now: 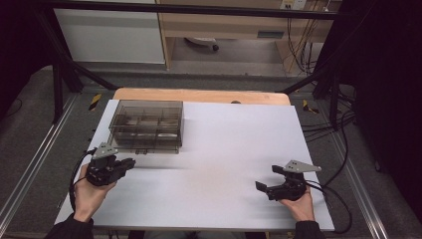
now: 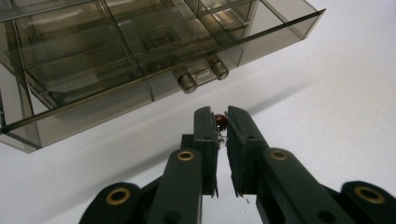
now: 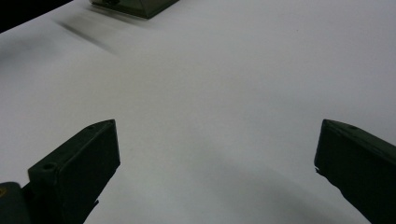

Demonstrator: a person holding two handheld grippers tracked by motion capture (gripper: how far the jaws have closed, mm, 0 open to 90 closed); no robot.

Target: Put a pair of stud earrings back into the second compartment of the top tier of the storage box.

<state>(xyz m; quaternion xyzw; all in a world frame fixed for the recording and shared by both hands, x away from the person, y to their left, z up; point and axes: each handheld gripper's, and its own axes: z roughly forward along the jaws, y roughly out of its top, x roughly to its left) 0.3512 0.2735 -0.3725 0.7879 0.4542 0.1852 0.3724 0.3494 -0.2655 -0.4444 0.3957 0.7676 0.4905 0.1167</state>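
- left gripper (image 2: 222,122): jaws nearly together, pinching a small red item (image 2: 221,121) right at the tips; something thin and silvery hangs below it between the jaws, too small to identify
- smoky clear organizer box (image 1: 146,125) sits just ahead of that gripper, above it in the left gripper view; two round knobs (image 2: 201,74) on its front face point toward the jaws, near but not touching
- box is divided into compartments; they look empty, though tint and reflections make that hard to confirm
- right gripper (image 3: 217,163): jaws spread wide, holding nothing; bare white table (image 3: 224,84) ahead of it; box corner far off beyond the jaws, well apart
- in the high view the right gripper (image 1: 278,183) rests low by the person's near edge, idle
- progress, my read: pickup done, red item secured and brought up to the box; placing it in a compartment or drawer not yet done
- likely left: open via a knob or go over the top, release
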